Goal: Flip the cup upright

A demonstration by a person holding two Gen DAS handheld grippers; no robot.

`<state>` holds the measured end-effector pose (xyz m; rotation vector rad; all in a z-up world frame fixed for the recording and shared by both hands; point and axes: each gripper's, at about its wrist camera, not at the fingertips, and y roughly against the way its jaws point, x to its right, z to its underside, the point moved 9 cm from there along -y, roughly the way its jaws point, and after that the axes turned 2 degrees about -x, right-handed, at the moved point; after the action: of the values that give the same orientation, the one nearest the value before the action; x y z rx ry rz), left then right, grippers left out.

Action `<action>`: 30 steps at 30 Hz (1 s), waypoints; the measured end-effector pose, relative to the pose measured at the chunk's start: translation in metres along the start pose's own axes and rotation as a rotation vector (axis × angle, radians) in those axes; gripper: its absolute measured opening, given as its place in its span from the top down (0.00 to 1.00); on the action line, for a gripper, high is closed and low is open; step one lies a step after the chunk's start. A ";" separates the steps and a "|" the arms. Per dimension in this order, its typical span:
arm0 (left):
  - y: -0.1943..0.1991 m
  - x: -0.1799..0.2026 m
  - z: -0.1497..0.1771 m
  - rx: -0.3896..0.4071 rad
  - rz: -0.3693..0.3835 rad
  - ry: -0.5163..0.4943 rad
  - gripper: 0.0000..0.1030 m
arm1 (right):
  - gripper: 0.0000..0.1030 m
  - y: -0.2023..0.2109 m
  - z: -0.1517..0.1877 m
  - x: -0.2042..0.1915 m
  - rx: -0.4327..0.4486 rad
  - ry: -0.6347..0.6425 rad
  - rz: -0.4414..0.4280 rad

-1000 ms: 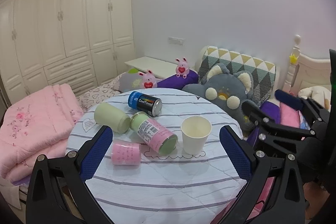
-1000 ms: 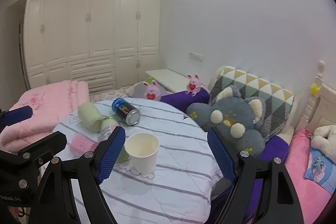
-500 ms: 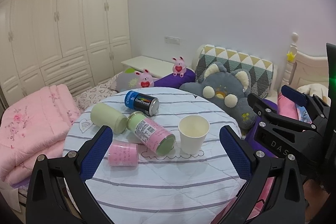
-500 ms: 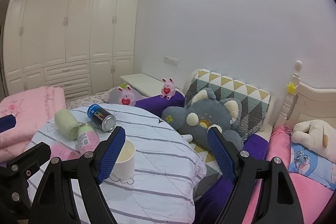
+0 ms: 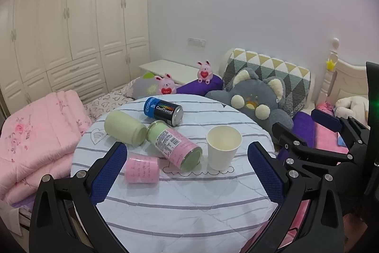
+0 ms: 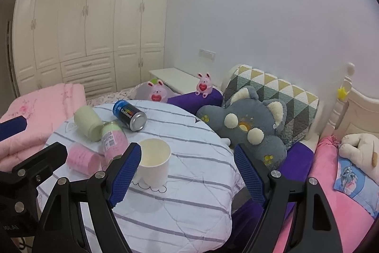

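Note:
A white paper cup stands upright, mouth up, on the round striped table. It also shows in the right wrist view. My left gripper is open and empty, held above the table's near side, short of the cup. My right gripper is open and empty, to the right of the cup and back from it; its left finger overlaps the cup's edge in view. The right gripper also shows in the left wrist view.
Lying on the table left of the cup: a pink-and-green labelled bottle, a pale green cup, a pink cup and a blue-black CoolTowel can. A grey plush cat and bed lie behind; a pink quilt is left.
Both grippers have shifted slightly and stayed open. The right wrist view swung away to the right, then back left toward the cup. The cup has not moved.

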<state>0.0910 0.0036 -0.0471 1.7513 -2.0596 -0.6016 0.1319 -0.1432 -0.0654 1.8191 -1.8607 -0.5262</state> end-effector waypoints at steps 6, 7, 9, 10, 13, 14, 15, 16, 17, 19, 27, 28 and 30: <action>0.000 0.000 0.000 0.001 0.000 0.001 0.00 | 0.21 -0.005 0.003 -0.002 -0.031 0.001 -0.015; -0.001 -0.001 0.000 0.003 0.000 0.006 0.00 | 0.21 -0.005 0.004 -0.002 -0.031 0.001 -0.016; -0.001 -0.001 0.000 0.005 0.003 0.008 0.00 | 0.21 -0.005 0.004 -0.003 -0.030 0.003 -0.015; -0.001 -0.001 0.001 0.007 0.001 0.009 0.00 | 0.21 -0.005 0.004 -0.003 -0.030 0.002 -0.015; -0.001 -0.002 -0.001 0.016 -0.010 0.006 0.00 | 0.21 -0.005 0.004 -0.003 -0.031 0.002 -0.014; -0.001 -0.002 -0.001 0.024 -0.011 0.005 0.00 | 0.21 -0.005 0.004 -0.003 -0.032 0.002 -0.014; -0.001 -0.002 -0.001 0.025 -0.007 0.002 0.00 | 0.21 -0.005 0.004 -0.003 -0.033 0.002 -0.014; -0.001 -0.002 -0.002 0.026 -0.007 0.002 0.00 | 0.21 -0.005 0.004 -0.003 -0.034 0.001 -0.014; 0.000 -0.003 -0.003 0.034 -0.011 0.007 0.00 | 0.21 -0.005 0.004 -0.004 -0.033 0.001 -0.014; 0.001 -0.004 -0.004 0.050 -0.016 0.007 0.00 | 0.21 -0.006 0.004 -0.003 -0.038 0.002 -0.014; -0.002 -0.008 -0.005 0.049 -0.037 0.010 0.00 | 0.21 -0.015 0.007 0.000 -0.059 0.007 -0.014; -0.003 -0.008 -0.006 0.044 -0.035 0.010 0.00 | 0.21 -0.016 0.008 0.000 -0.063 0.007 -0.014; -0.005 -0.008 -0.005 0.036 -0.038 0.009 0.00 | 0.21 -0.019 0.010 -0.002 -0.071 0.008 -0.014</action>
<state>0.0994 0.0099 -0.0456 1.8134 -2.0478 -0.5693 0.1413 -0.1431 -0.0848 1.7869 -1.8021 -0.5810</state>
